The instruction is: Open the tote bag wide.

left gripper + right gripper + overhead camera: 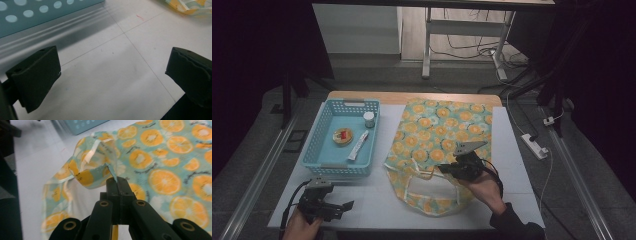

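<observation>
Overhead scene, with two close views along the jaws. A cloth tote bag (pixel 439 150) printed with orange slices lies flat on the white table (pixel 377 200), its mouth and handles toward the person's side. Just left of it stands a light-blue plastic basket (pixel 324 150) holding three small items: a small white-capped jar (pixel 369 119), a round tin with a red-and-yellow lid (pixel 343 136) and a white tube (pixel 358 146) lying on its side.

The right gripper (pixel 117 181) is pinched tight on the bag's near edge, by one handle; in the right gripper view the jaws meet on a thin fold of the printed fabric, and the edge stands lifted off the table in a loop, so the mouth gapes a little (how far it opens inside cannot be told from here). In the high view the same gripper (pixel 447 169) sits over the bag's lower middle.

The left gripper (pixel 343 206) hangs low over bare table at the near-left corner, jaws spread wide with nothing between them; the basket wall (pixel 37 15) is close ahead of it.

Progress, as judged: the work looks like packing the basket's items into the bag. The bag is gripped and its mouth is starting to open; all three items sit in the basket, so every transfer remains.
</observation>
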The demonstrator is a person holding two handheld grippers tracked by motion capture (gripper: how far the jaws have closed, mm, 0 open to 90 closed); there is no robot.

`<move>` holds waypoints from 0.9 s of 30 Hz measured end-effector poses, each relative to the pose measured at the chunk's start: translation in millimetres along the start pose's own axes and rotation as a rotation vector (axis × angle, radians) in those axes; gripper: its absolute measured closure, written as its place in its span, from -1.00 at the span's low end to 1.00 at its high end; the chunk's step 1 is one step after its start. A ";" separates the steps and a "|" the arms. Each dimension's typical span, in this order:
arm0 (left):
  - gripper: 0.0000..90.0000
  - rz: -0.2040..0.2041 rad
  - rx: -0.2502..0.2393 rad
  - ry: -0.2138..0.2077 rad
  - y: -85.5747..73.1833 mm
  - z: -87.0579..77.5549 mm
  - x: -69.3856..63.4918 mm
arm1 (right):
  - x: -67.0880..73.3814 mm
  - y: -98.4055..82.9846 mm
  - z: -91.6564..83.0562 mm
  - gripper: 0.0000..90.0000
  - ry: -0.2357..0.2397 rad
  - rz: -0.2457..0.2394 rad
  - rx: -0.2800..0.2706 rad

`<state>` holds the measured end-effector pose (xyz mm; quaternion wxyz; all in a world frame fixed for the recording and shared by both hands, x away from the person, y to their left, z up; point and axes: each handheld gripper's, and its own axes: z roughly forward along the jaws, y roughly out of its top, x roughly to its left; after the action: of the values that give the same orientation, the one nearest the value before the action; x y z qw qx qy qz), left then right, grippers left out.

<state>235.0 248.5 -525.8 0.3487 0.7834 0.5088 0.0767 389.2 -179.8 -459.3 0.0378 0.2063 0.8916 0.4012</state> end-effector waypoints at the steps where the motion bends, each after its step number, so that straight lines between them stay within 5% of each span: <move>1: -1.00 -0.001 0.000 0.000 0.0 0.1 0.0 | -2.3 1.9 0.4 1.00 -0.005 -0.005 0.001; 16: -1.00 -0.008 0.000 0.000 0.0 0.3 0.9 | -33.5 30.4 6.8 1.00 -0.090 -0.010 -0.021; 27: -1.00 -0.012 0.002 -0.006 0.1 0.5 1.7 | -63.3 41.8 10.4 1.00 -0.080 0.004 -0.059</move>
<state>236.2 249.8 -526.5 0.3499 0.7807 0.5127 0.0720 463.5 -173.0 -442.0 0.0785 0.2226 0.8768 0.4188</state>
